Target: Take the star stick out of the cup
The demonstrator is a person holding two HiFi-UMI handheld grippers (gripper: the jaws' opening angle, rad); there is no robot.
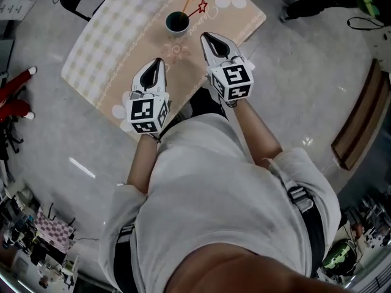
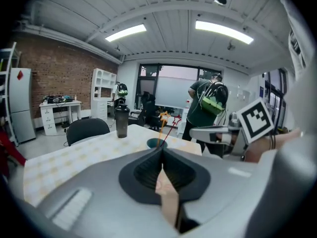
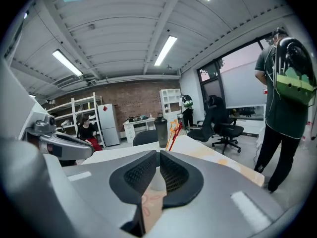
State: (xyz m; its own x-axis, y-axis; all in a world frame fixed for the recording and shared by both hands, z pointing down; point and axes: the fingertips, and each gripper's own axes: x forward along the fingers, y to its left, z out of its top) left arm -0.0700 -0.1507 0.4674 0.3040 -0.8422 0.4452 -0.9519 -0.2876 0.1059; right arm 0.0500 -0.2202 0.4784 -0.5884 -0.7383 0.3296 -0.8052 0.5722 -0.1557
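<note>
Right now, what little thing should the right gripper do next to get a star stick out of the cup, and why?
Probably open the right gripper wider. Its jaws stand only a sliver apart with nothing between them. It is also the gripper nearer the cup, where the red star stick leans out to that side, so wider jaws look needed before it can close around the stick.

Left gripper, fingers together, before cup with 2 star sticks
</note>
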